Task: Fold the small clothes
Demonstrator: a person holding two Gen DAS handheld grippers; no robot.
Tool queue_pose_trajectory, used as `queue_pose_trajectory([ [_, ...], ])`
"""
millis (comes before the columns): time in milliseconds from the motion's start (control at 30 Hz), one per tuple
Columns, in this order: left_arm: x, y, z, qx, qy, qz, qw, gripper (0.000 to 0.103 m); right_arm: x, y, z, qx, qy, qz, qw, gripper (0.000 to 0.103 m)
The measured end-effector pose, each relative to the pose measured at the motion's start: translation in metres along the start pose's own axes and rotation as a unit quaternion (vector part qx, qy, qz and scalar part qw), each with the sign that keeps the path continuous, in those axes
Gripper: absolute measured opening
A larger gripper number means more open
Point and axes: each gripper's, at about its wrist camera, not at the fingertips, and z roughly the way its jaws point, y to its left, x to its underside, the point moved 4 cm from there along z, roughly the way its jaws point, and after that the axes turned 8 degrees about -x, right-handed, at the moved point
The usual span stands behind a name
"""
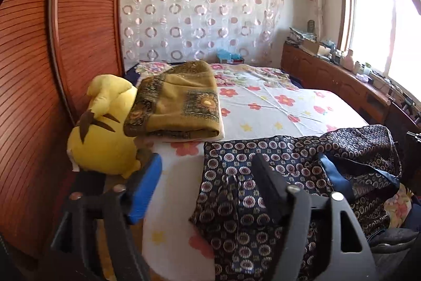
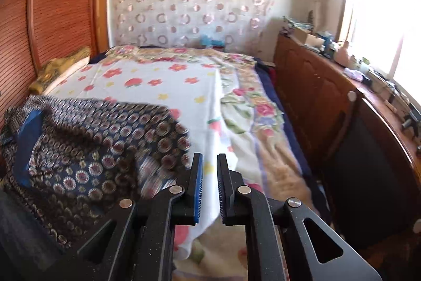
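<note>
Here, a dark patterned garment lies crumpled on the near edge of a bed with a white floral sheet. The left gripper hovers over it, jaws spread wide, holding nothing. The right gripper hangs just right of the garment, jaws nearly closed with a narrow gap, empty. A folded olive blanket and yellow plush sit far left. No readable writing shows.
</note>
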Motion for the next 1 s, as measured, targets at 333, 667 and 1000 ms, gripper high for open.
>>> queue_pose_trajectory([
  [333,-0.025,-0.008,0.071,-0.009,0.049,0.024,0.9985,0.073,-0.034,0.006,0.045,-0.035,-0.013,0.001,0.999,0.038],
  [667,-0.012,-0.013,0.119,0.012,0.124,0.037,0.9916,0.073,-0.053,0.003,0.109,-0.095,0.034,0.002,0.995,0.041],
  [1000,0.012,-0.025,0.131,0.053,0.17,0.046,0.983,0.062,-0.048,-0.015,0.145,-0.099,0.109,0.004,0.989,0.048],
])
